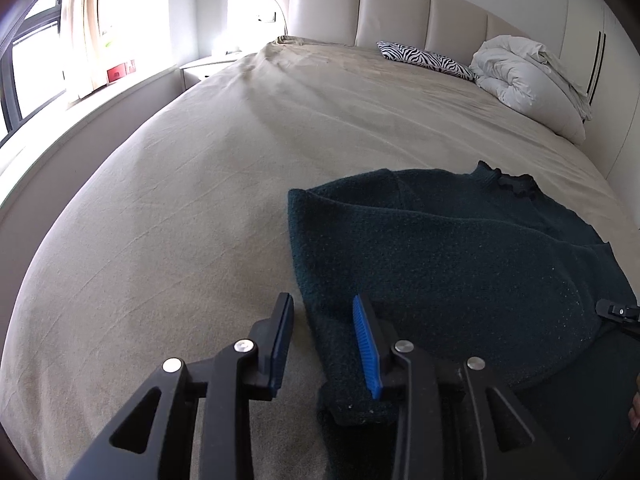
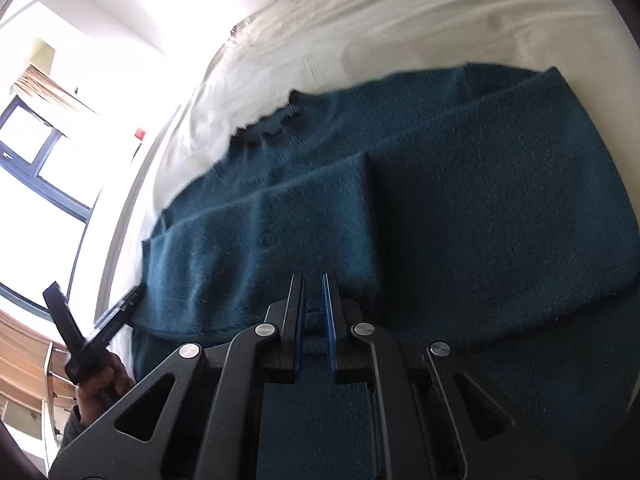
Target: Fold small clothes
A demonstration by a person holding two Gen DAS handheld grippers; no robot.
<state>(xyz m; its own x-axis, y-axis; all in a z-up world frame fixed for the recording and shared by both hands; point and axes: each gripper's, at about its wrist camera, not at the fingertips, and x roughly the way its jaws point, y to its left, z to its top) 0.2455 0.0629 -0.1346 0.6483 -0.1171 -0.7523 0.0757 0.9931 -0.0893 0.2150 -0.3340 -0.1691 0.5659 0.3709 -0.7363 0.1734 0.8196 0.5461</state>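
- sweater (image 1: 440,248) dark teal knit, lies partly folded on the bed (image 1: 180,200), near the front edge, collar toward the headboard (image 1: 400,4).
- left gripper (image 1: 322,314): fingers spread wide, holding nothing; left finger over bare sheet, right finger over the sweater's near left corner.
- right gripper (image 2: 314,300): fingers nearly together with a narrow gap; knit sits in the gap lower down, but can't tell if they're pinching it.
- left view only: zebra pillow (image 1: 424,58), white duvet (image 1: 528,76) bundled by the headboard, nightstand (image 1: 204,66), curtain (image 1: 86,20); the right gripper shows as a sliver at the right edge.
- right view only: a sleeve folded across the sweater body, ruffled collar (image 2: 272,128), and the left gripper in the person's hand (image 2: 100,384).
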